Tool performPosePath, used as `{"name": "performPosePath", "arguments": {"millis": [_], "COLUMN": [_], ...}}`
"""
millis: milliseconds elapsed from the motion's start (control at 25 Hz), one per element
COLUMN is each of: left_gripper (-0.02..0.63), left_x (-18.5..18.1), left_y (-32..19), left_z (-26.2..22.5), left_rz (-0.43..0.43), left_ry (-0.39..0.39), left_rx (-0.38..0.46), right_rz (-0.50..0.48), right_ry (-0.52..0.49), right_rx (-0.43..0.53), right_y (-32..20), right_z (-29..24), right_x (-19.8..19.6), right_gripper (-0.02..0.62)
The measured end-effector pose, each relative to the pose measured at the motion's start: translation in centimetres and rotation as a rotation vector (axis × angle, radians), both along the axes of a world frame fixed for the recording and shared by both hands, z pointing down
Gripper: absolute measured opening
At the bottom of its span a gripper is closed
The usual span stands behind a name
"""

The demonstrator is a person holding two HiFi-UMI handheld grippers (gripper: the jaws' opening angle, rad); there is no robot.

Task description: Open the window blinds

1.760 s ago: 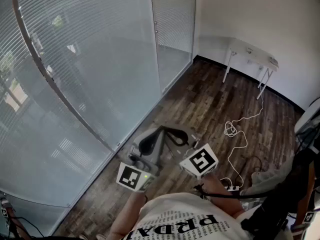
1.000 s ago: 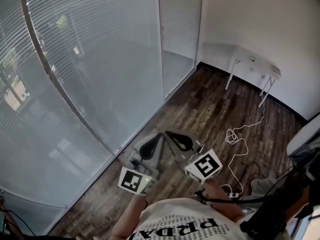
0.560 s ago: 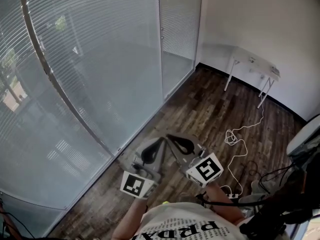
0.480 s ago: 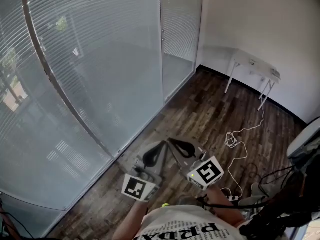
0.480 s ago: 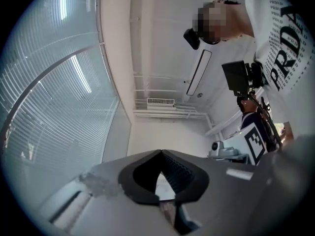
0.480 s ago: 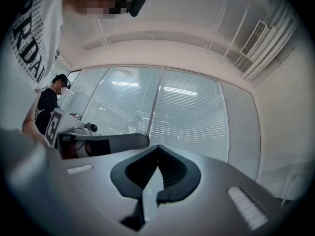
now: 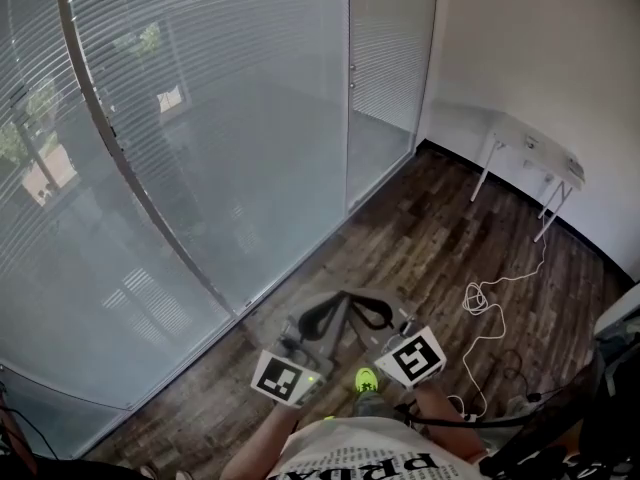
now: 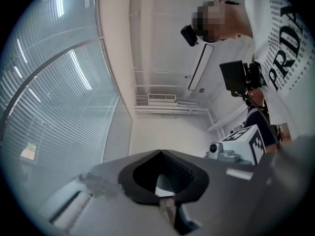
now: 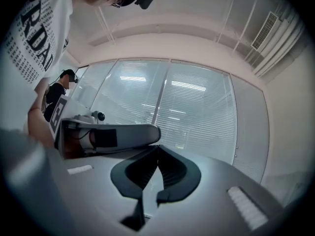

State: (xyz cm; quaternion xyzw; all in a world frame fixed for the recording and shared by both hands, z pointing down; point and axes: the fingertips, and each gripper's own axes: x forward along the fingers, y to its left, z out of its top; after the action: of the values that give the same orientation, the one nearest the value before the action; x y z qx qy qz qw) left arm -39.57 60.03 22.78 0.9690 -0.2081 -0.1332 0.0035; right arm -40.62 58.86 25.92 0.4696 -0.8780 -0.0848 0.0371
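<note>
The window blinds [image 7: 200, 118] hang lowered over the tall glass panels on the left, slats closed; they also show as blinds [image 8: 54, 107] and blinds [image 9: 197, 112]. Both grippers are held low in front of the person, well short of the blinds and touching nothing. My left gripper [image 7: 325, 315] has its dark jaws together with nothing between them, as its own view confirms for the left gripper [image 8: 161, 152]. Beside it, my right gripper [image 7: 372, 314] is also shut and empty, with the right gripper [image 9: 157, 147] pointing level at the blinds. No cord or wand is visible.
A metal frame post [image 7: 130, 168] divides the window panels. A white table [image 7: 530, 143] stands at the far wall. A white cable [image 7: 490, 308] lies on the wooden floor [image 7: 430, 238]. A green shoe [image 7: 366, 379] shows below the grippers. Another person [image 9: 61, 90] stands behind.
Both grippers have sunk lower in the head view and stayed shut. The head camera has swung, shifting window and table rightward. A green shoe has come into view.
</note>
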Motion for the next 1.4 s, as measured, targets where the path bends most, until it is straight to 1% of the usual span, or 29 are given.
{"name": "performPosePath", "arguments": {"millis": [80,200,360,560,680,880,1080,1240,1360,1400], "left_gripper": [-0.008,-0.008,-0.008,-0.008,-0.008,-0.008,-0.008,-0.008,-0.008,-0.008], "left_x": [0.9,2.4,5.2,9.5,12.0,14.9,18.2,20.2,20.7,20.9], "left_y": [-1.2,-3.1,-5.3,-7.6,-9.0,-12.1,-12.5,-13.9,-15.1,-15.6], "left_z": [0.1,0.5,2.0,3.6,5.1,5.7,6.9,7.5,7.9,7.9], "left_rz": [-0.012,-0.031,-0.029,-0.034,-0.035,-0.047,-0.049,-0.052,-0.046,-0.048], "left_ry": [-0.01,-0.027,-0.059,-0.052,-0.05,-0.037,-0.058,-0.057,-0.079,-0.073], "left_rx": [0.001,0.006,-0.009,-0.025,-0.032,-0.05,-0.032,-0.03,-0.014,-0.018], "right_rz": [0.001,0.028,0.036,0.005,0.002,-0.008,-0.021,-0.008,-0.002,0.0], "right_ry": [-0.03,-0.098,-0.153,-0.128,-0.114,-0.097,-0.086,-0.087,-0.113,-0.116], "right_rx": [0.0,-0.014,-0.016,0.023,0.017,0.0,-0.005,0.006,0.002,0.002], "right_y": [-1.2,-3.1,-5.3,-7.8,-9.2,-12.2,-12.7,-14.0,-15.2,-15.7], "right_z": [-0.1,0.2,0.2,0.7,2.1,2.8,3.9,4.4,4.5,4.6], "right_x": [1.5,4.2,7.5,11.4,13.8,16.8,19.9,21.9,22.5,22.7], "right_gripper": [0.008,0.008,0.008,0.009,0.009,0.008,0.008,0.008,0.008,0.008]}}
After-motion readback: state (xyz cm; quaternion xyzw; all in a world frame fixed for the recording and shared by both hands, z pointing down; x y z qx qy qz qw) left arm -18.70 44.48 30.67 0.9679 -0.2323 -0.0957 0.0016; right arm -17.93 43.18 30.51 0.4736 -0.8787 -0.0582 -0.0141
